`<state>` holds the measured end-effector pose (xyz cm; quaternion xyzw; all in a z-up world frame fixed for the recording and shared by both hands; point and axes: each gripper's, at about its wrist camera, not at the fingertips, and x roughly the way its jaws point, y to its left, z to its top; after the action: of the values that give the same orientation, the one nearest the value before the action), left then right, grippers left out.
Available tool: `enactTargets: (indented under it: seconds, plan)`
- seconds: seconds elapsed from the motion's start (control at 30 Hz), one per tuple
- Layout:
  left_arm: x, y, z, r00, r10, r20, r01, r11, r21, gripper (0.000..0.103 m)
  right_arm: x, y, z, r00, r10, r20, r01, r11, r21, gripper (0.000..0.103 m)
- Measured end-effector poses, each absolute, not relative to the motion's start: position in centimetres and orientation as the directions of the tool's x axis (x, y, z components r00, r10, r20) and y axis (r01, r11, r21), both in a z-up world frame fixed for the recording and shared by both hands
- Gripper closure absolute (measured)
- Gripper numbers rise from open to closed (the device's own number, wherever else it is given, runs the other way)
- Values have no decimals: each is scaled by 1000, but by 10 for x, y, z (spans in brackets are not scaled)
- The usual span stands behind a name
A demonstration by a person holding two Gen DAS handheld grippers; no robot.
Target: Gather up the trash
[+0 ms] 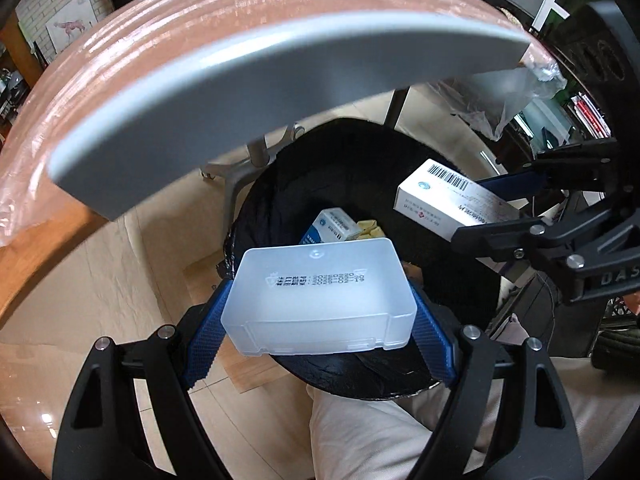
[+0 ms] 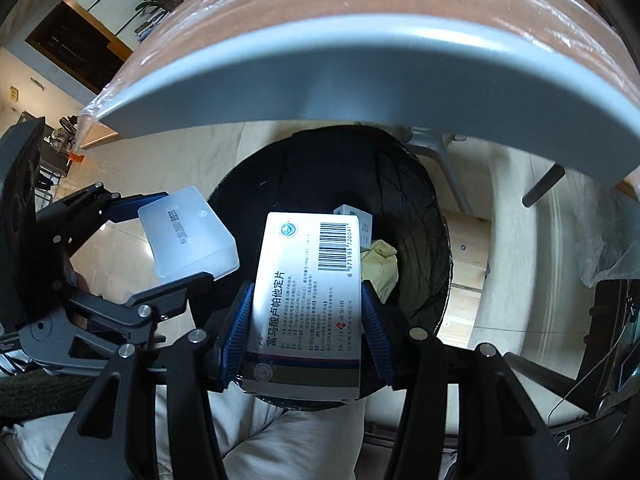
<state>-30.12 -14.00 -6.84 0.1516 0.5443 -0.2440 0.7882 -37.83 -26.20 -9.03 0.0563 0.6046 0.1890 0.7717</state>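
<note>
The left gripper (image 1: 320, 320) is clamping a translucent plastic box (image 1: 320, 300), the right gripper (image 2: 304, 320) is clamping a white cardboard medicine carton (image 2: 308, 304), both hanging over the black-lined round bin (image 2: 420, 200)

Glossy beige tile floor (image 1: 132, 264) reflects light. White-edged table (image 2: 360, 80) with plastic-wrapped top overhead; grey metal legs (image 1: 256, 152). Brick-pattern wall (image 1: 60, 4) at left.
</note>
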Motion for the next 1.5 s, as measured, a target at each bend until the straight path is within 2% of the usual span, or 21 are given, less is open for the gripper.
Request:
enactTargets:
  seconds: [0.27, 0.37, 0.43, 0.47, 0.5, 0.7, 0.8, 0.93, 1.0, 1.07, 1.13, 1.23, 1.37, 1.5]
  plan:
    - [-297, -141, -86, 264, -189, -946, 544, 839, -16, 19, -373, -256, -102, 182, 342, -922, -215, 929, 302, 52]
    - [-297, -142, -90, 239, -217, -947, 556, 830, -50, 19, -372, -257, -107, 183, 337, -924, -204, 932, 300, 51]
    - [-295, -141, -92, 223, -235, -946, 557, 827, -74, 19, -371, -259, -107, 195, 346, -918, -192, 931, 310, 43]
    - [-295, -141, -93, 223, -233, -947, 553, 830, -74, 19, -372, -260, -107, 190, 354, -916, -189, 928, 320, 30]
    - [-294, -141, -94, 223, -233, -946, 549, 832, -76, 19, -372, -263, -106, 191, 361, -913, -186, 926, 328, 27]
    - [-291, -138, -90, 193, -272, -943, 531, 837, -133, 16, -377, -272, -94, 209, 354, -912, -187, 930, 318, 27]
    - [-297, -133, -64, 234, -313, -920, 541, 828, -144, 16, -383, -280, -74, 226, 376, -899, -202, 921, 334, 27]
    - [-307, -118, 9, 349, -422, -837, 560, 810, -175, 16, -393, -295, -20, 315, 439, -842, -267, 892, 365, 26]
    - [-299, -109, 40, 423, -437, -794, 546, 822, -162, 14, -389, -308, 12, 402, 428, -810, -280, 899, 336, 12]
    - [-277, -91, 69, 536, -405, -741, 484, 866, -123, 2, -374, -326, 37, 508, 361, -782, -246, 931, 270, 4]
    - [-250, -75, 83, 607, -371, -703, 415, 902, -118, 2, -347, -351, 51, 603, 257, -755, -167, 966, 195, 4]
    - [-191, -49, 87, 676, -277, -683, 270, 955, -120, 2, -294, -393, 52, 659, 125, -741, -28, 990, 141, 4]
    - [-110, -20, 65, 666, -177, -725, 94, 984, -153, 2, -224, -436, 36, 658, 22, -753, 90, 990, 107, 4]
    - [-56, -8, 47, 642, -86, -762, -8, 993, -119, 2, -167, -460, 5, 601, -48, -798, 154, 987, 56, 4]
